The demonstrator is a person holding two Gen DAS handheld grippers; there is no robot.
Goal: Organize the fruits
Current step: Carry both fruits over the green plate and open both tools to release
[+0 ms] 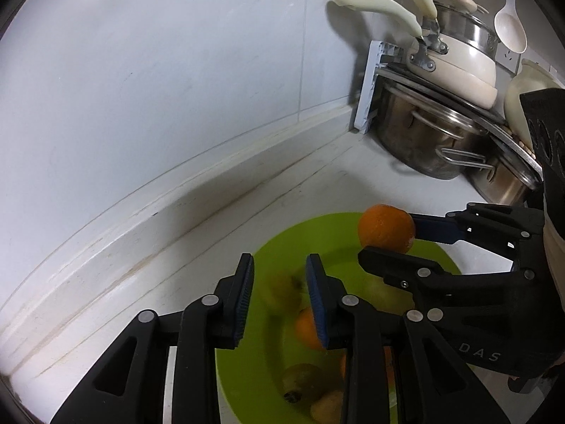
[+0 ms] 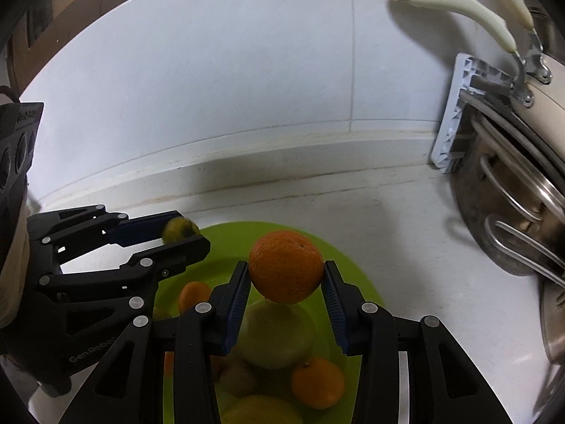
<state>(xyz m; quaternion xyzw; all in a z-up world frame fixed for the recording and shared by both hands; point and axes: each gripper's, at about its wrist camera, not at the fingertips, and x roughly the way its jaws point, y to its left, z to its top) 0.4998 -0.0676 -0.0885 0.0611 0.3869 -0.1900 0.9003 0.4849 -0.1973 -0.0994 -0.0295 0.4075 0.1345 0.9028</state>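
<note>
A lime-green plate (image 2: 346, 265) on the white counter holds several fruits: small oranges (image 2: 317, 383), a pale round fruit (image 2: 277, 335) and brownish-green kiwis (image 1: 302, 383). My right gripper (image 2: 286, 279) is shut on a large orange (image 2: 286, 270) and holds it above the plate; it also shows in the left wrist view (image 1: 386, 229). My left gripper (image 1: 279, 300) stands open over the plate's left part. A blurred yellow-green fruit (image 1: 280, 291) shows in the gap between its fingers, and at the finger tips in the right wrist view (image 2: 180, 229).
Stacked steel pots (image 1: 434, 141) and a cream pan with pale handles (image 1: 455, 60) stand at the back right, next to a white plastic bracket (image 1: 369, 88). A white tiled wall (image 1: 159, 70) runs behind the counter.
</note>
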